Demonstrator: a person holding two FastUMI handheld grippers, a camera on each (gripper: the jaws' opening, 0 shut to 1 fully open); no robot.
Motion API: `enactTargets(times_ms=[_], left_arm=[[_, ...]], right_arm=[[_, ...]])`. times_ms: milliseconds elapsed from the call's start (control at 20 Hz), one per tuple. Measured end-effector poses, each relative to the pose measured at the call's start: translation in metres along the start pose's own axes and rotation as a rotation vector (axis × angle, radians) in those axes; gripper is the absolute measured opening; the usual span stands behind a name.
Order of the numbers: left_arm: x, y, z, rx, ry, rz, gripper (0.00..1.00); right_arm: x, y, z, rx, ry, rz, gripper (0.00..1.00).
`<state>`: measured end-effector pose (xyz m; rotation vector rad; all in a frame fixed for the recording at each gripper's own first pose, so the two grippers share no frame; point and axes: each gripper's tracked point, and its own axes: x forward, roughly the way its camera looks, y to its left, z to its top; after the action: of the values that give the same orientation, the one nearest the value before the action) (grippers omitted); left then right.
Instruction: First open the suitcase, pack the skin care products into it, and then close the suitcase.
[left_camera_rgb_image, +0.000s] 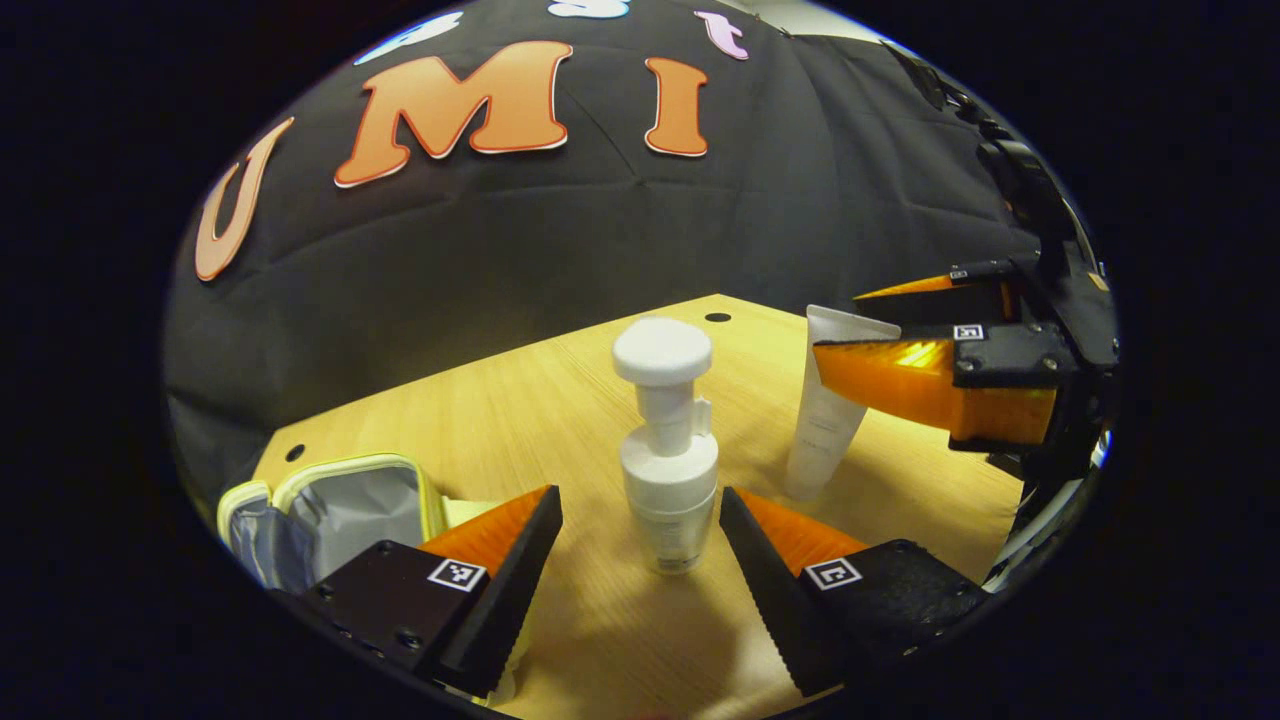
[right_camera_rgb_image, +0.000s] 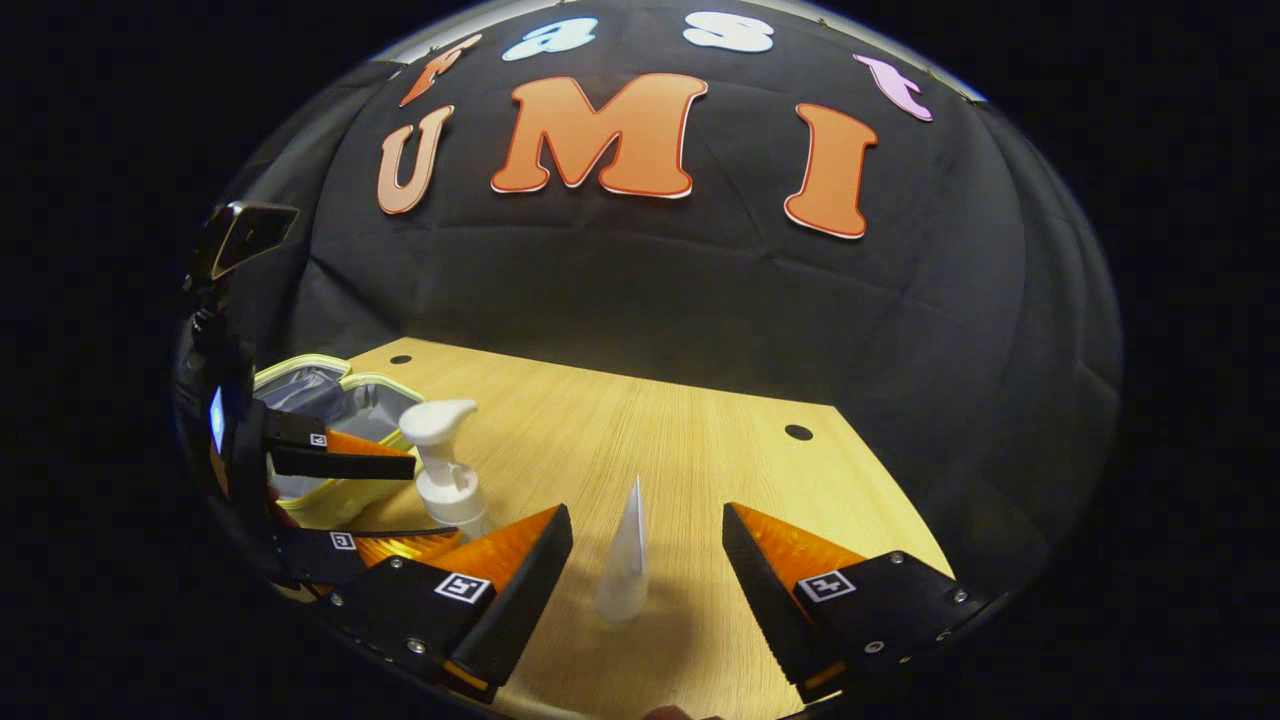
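A white pump bottle (left_camera_rgb_image: 668, 460) stands upright on the wooden table (left_camera_rgb_image: 560, 400), between the open fingers of my left gripper (left_camera_rgb_image: 640, 520), apart from both. A white tube (left_camera_rgb_image: 828, 410) stands cap-down to its right, and my right gripper (left_camera_rgb_image: 900, 350) hangs open around its top. In the right gripper view the tube (right_camera_rgb_image: 626, 555) stands edge-on between the spread fingers of the right gripper (right_camera_rgb_image: 648, 545), untouched. The pump bottle (right_camera_rgb_image: 447, 470) is at the left there, with the left gripper (right_camera_rgb_image: 400, 505) open about it. The small yellow-rimmed suitcase (left_camera_rgb_image: 330, 510) lies open, showing its grey lining.
The suitcase (right_camera_rgb_image: 320, 430) lies at the table's left end, behind the left gripper. The table (right_camera_rgb_image: 720, 470) has small dark holes (right_camera_rgb_image: 798, 432) near its far corners. The black cloth wall stands right behind the table's far edge.
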<state>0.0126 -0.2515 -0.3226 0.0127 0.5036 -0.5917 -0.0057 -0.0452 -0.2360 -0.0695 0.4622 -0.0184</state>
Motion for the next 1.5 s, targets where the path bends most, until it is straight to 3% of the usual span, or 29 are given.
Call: enactTargets(times_ms=[100,200,300,350,500,750,950,1000,1050,1100,1150,1300,1500], left_arm=[[0.018,-0.005,-0.006,-0.009,0.012,-0.031,1.00],[0.032,-0.012,-0.013,-0.025,0.010,-0.051,0.94],[0.044,-0.016,-0.020,-0.054,0.013,-0.060,0.78],[0.047,-0.018,-0.020,-0.057,0.022,-0.067,0.66],[0.049,-0.012,-0.017,-0.073,0.034,-0.030,0.58],[0.030,0.002,0.005,-0.121,0.043,0.033,0.59],[0.004,0.020,0.030,-0.128,0.045,0.084,0.59],[-0.001,0.026,0.035,-0.129,0.043,0.097,0.59],[-0.006,0.031,0.037,-0.127,0.045,0.114,0.59],[-0.011,0.038,0.042,-0.121,0.043,0.133,0.59],[-0.017,0.043,0.044,-0.115,0.045,0.149,0.58],[-0.036,0.060,0.045,-0.107,0.049,0.195,0.59],[-0.055,0.079,0.056,-0.119,0.032,0.260,0.58]], right_arm=[[0.005,0.001,-0.011,0.003,0.019,0.001,0.96],[0.010,0.003,-0.021,0.002,0.033,0.003,0.96],[0.014,0.005,-0.031,0.010,0.056,0.012,0.96],[0.014,0.007,-0.036,0.019,0.069,0.020,0.96],[0.023,0.015,-0.057,0.034,0.102,0.047,0.96],[0.035,0.030,-0.068,0.070,0.118,0.115,0.90],[0.049,0.035,-0.070,0.084,0.131,0.135,0.70],[0.051,0.032,-0.072,0.078,0.140,0.125,0.60],[0.056,0.031,-0.070,0.096,0.124,0.125,0.61],[0.053,0.032,-0.070,0.110,0.133,0.132,0.44],[0.051,0.032,-0.071,0.120,0.137,0.132,0.48],[0.050,0.031,-0.062,0.149,0.141,0.133,0.41],[0.038,0.036,-0.012,0.160,0.078,0.168,0.39]])
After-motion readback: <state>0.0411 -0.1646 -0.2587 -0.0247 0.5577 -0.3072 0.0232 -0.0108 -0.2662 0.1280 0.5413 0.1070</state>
